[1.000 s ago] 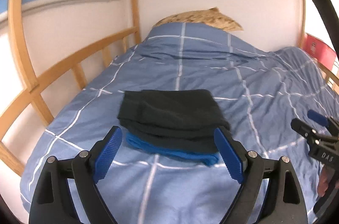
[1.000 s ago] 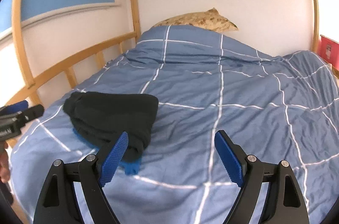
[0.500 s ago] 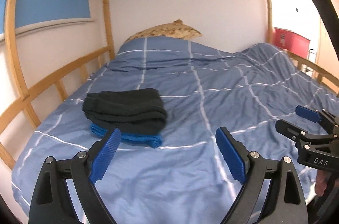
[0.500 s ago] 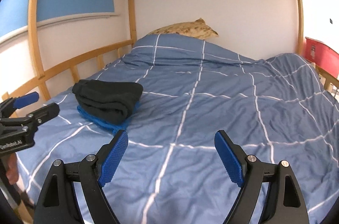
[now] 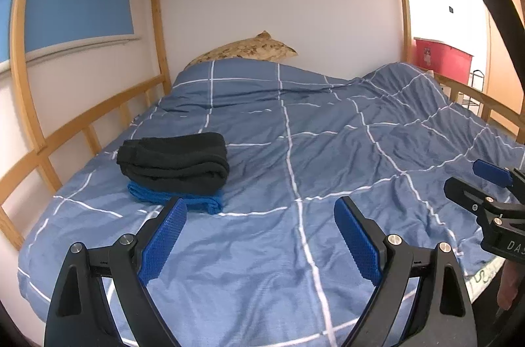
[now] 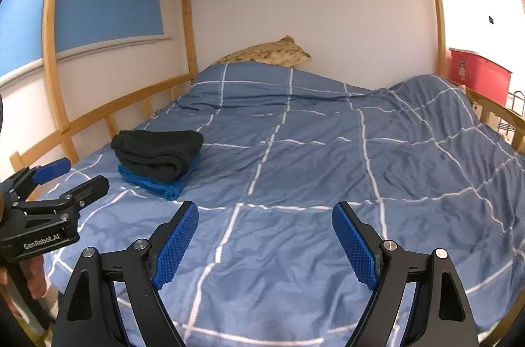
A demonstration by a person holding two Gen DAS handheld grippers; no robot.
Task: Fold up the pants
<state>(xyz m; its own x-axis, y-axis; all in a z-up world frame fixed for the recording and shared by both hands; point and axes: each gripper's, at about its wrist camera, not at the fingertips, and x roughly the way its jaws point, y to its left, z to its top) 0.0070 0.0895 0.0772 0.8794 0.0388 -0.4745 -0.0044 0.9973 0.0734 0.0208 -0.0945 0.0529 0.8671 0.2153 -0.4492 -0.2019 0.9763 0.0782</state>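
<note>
Near the left edge of the bed, by the wooden rail, we see the black folded pants lying on top of a blue folded garment. Our left gripper is wide apart and holds nothing. Our right gripper is also spread wide and empty, above the blue checked duvet.
</note>
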